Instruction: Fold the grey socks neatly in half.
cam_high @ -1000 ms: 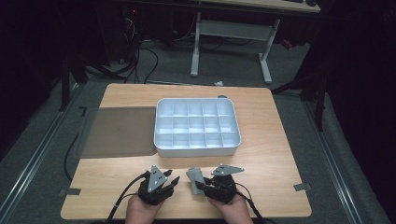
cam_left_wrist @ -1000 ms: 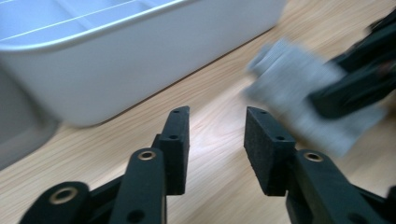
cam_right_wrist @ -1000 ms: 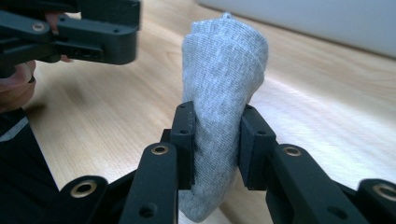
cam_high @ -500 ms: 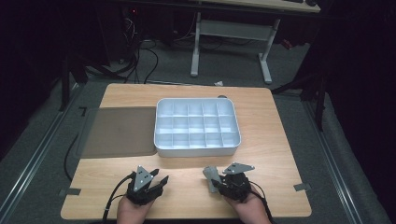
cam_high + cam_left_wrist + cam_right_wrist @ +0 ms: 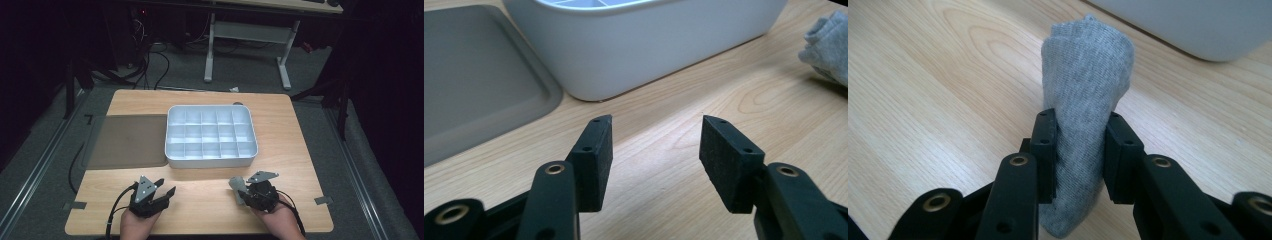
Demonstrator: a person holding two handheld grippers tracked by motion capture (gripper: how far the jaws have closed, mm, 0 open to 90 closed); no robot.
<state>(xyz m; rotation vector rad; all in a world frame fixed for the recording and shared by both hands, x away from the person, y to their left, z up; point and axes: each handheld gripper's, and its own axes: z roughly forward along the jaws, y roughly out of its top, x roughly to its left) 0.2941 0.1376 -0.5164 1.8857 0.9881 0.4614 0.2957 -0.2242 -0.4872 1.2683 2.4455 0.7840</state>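
Fabric detail is coming through in our right gripper view: our right gripper (image 5: 1080,150) is clamping a rolled grey sock (image 5: 1087,90), its weave plain, while the high view is giving it as a small grey lump beside the jaws. Our left gripper (image 5: 656,150) has just been opening, nothing between its pads, bare wood beneath. We are holding both hands low at the table's (image 5: 200,195) near edge, well apart. Ahead, the white divided tray (image 5: 211,135) and grey mat (image 5: 127,140) are leaving a free strip.
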